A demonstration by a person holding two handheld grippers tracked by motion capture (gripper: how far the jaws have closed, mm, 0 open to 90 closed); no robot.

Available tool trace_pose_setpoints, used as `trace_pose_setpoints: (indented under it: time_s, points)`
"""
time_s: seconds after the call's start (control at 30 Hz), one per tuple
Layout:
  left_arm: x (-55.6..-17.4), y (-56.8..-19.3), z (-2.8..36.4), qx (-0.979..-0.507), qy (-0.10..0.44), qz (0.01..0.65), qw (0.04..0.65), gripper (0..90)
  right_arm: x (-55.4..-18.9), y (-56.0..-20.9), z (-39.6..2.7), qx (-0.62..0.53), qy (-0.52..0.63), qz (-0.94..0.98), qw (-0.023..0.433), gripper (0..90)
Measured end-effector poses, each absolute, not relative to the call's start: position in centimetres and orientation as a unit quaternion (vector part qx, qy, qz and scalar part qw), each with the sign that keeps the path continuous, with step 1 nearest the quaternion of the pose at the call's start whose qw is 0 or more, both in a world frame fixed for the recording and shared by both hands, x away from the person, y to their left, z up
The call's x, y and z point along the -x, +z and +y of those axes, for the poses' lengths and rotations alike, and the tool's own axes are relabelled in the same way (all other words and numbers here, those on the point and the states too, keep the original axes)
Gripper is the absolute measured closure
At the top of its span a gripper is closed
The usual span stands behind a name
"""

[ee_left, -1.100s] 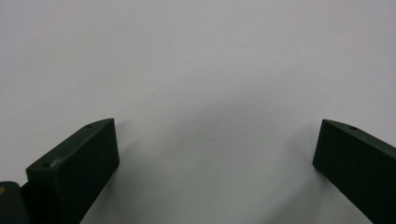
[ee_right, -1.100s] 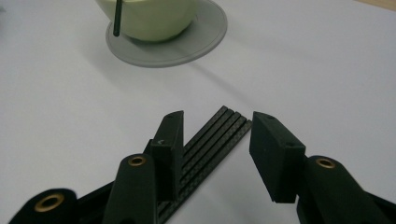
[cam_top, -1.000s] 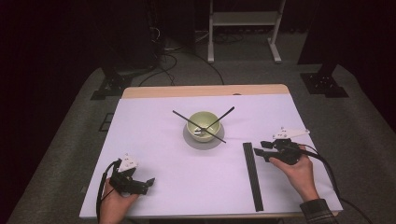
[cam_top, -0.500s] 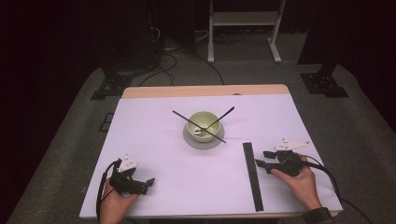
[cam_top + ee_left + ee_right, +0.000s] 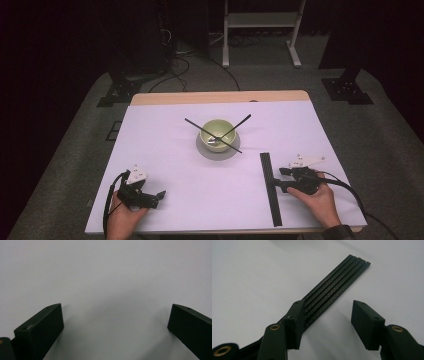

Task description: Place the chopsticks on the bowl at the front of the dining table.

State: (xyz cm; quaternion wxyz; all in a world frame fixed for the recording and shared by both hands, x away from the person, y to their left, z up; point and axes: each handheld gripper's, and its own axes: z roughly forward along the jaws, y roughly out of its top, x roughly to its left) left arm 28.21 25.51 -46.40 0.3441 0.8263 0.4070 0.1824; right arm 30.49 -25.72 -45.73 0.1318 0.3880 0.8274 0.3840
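A pale green bowl (image 5: 218,131) stands on a grey plate (image 5: 218,152) at the table's middle. Two thin black rods (image 5: 200,128) cross over the bowl. A flat row of several black rods (image 5: 270,192) lies on the white table to the right, also seen in the right gripper view (image 5: 337,282). My right gripper (image 5: 279,180) (image 5: 327,306) sits low at that row, open; its jaws have just been opening. One jaw hangs over the rods, the other over bare table, and neither presses on anything. My left gripper (image 5: 159,195) (image 5: 115,310) rests open at the near left over bare table.
The white sheet (image 5: 165,150) covers the table, with a wooden strip (image 5: 220,97) along the far edge. Beyond it on the dark floor stand a metal rack (image 5: 260,30), cables and stand feet (image 5: 347,90). Each gripper trails a black cable.
My right gripper has come toward the near edge and lower beside the row of rods, its jaws spreading wider. The left gripper, bowl and rods have stayed put.
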Motion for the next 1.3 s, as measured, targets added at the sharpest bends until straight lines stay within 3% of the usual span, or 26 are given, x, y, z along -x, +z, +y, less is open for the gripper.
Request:
trace_pose_setpoints:
  time_s: [1.3]
  points:
    - [-28.2,-46.4,25.5,-0.826,0.182,0.407,0.344,0.0,-26.6,-45.9,-26.9,-0.378,0.369,0.837,0.144,42.6]
